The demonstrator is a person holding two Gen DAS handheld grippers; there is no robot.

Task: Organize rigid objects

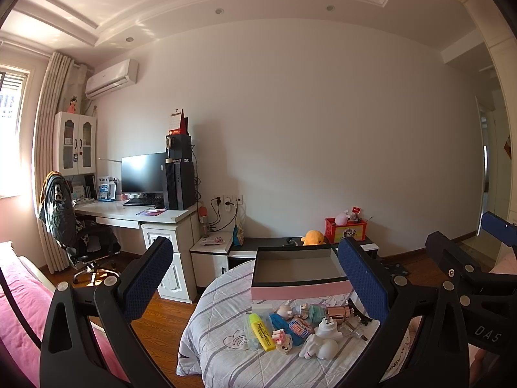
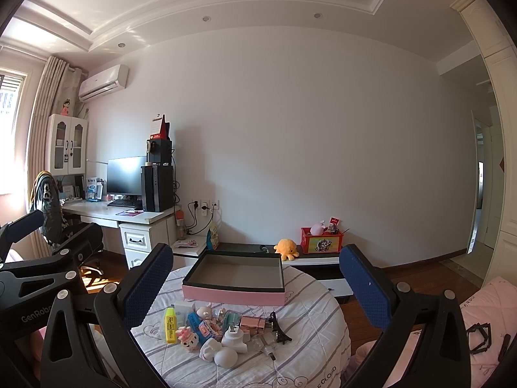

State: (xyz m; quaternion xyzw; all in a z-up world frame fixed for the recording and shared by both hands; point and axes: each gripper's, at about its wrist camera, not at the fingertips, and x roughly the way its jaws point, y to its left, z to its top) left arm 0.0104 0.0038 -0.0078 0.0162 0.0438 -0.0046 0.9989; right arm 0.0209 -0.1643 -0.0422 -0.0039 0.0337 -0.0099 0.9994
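While both grippers are hanging wide open, nothing is being held.
Left gripper [image 1: 255,284] and right gripper [image 2: 258,286] are hovering over the toy pile [image 2: 219,329] at 6 o'clock; the pink box [image 2: 234,294] is sitting empty behind it, toward 12.

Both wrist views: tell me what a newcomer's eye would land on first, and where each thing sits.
First, the open pink-sided box, empty, at the far side of the round striped table. Just in front of it lies a tight heap of small items, the yellow highlighter at its left edge. Framing everything are the wide-open blue jaws of the right gripper and the left gripper, both hovering apart from the heap.
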